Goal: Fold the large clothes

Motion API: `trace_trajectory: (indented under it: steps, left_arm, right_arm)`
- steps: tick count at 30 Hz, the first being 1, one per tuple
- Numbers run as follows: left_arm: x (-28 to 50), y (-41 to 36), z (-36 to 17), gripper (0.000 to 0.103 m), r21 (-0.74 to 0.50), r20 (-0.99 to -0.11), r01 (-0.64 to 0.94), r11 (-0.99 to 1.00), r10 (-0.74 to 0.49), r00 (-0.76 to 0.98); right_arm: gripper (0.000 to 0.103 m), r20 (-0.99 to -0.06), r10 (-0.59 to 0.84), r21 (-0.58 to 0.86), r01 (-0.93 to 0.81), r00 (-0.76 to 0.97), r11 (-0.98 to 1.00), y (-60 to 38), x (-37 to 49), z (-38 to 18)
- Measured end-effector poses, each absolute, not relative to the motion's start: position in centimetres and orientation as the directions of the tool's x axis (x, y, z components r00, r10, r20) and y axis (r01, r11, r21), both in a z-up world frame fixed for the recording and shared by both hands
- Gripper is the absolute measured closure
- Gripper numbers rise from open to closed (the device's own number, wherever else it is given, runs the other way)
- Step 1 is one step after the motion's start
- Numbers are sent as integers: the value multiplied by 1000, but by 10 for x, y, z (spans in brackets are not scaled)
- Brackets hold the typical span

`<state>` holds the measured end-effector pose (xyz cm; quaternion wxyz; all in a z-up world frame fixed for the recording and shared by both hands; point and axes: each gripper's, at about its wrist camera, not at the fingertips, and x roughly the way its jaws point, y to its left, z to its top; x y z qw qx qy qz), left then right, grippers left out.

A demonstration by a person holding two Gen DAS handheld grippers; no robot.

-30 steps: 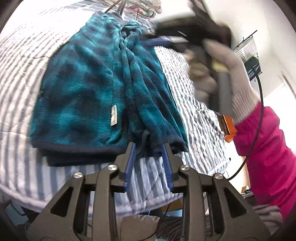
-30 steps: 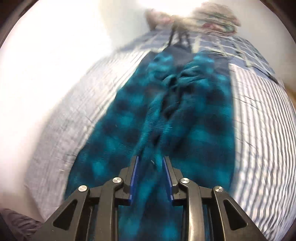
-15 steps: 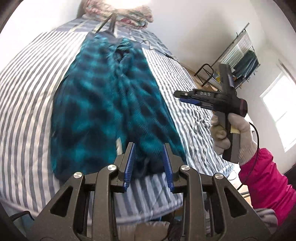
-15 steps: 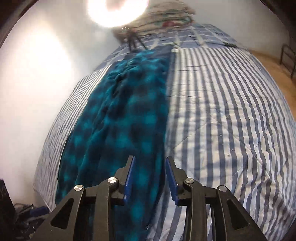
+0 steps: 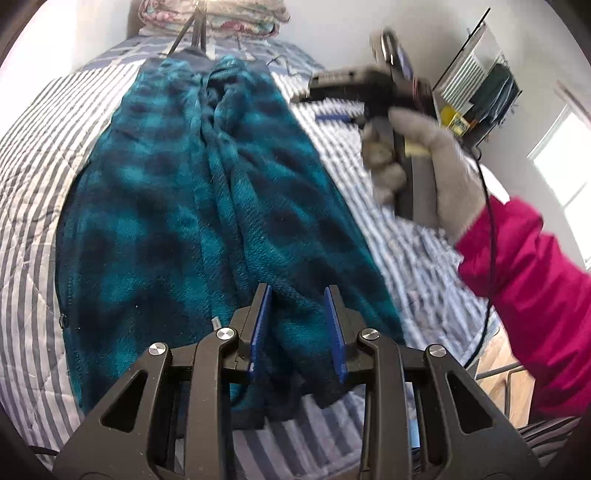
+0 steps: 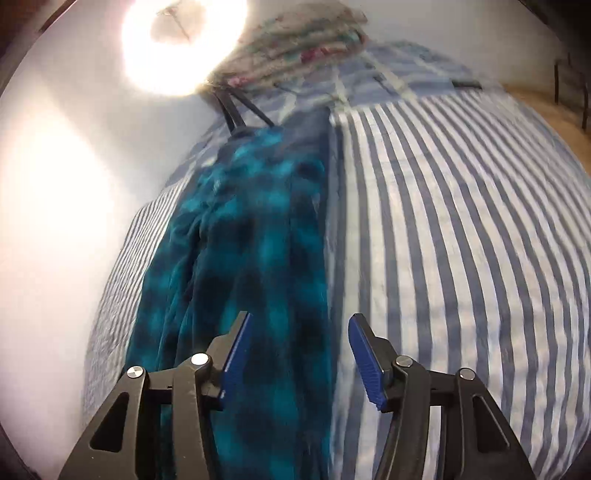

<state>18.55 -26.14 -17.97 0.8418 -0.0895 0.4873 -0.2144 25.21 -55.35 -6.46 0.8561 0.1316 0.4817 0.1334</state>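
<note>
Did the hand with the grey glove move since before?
Yes. The gloved hand with the right gripper swung out right of the teal fleece garment, then back up toward it.

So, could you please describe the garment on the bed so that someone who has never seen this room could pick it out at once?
Start from the bed with the blue-and-white striped quilt. Lying lengthwise down it, from near the folded floral bedding at the far end towards the near edge, is a fleece garment. It is the only fluffy teal piece with dark checks; everything around it is striped or floral.
</note>
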Motion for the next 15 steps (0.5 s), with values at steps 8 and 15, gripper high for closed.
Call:
trace_trajectory:
  steps: [8,15]
  left_arm:
    - [193,-259,-213,74,-362,-808,264,894,-442,390]
    - [191,-257,-217,74,-358,-798,292,887,-453,397]
  right_arm:
    - [71,-788,253,116,-267,562,957,-494,309,-65]
    - [70,-862,156,116,-112,481,987,-526,344,-118]
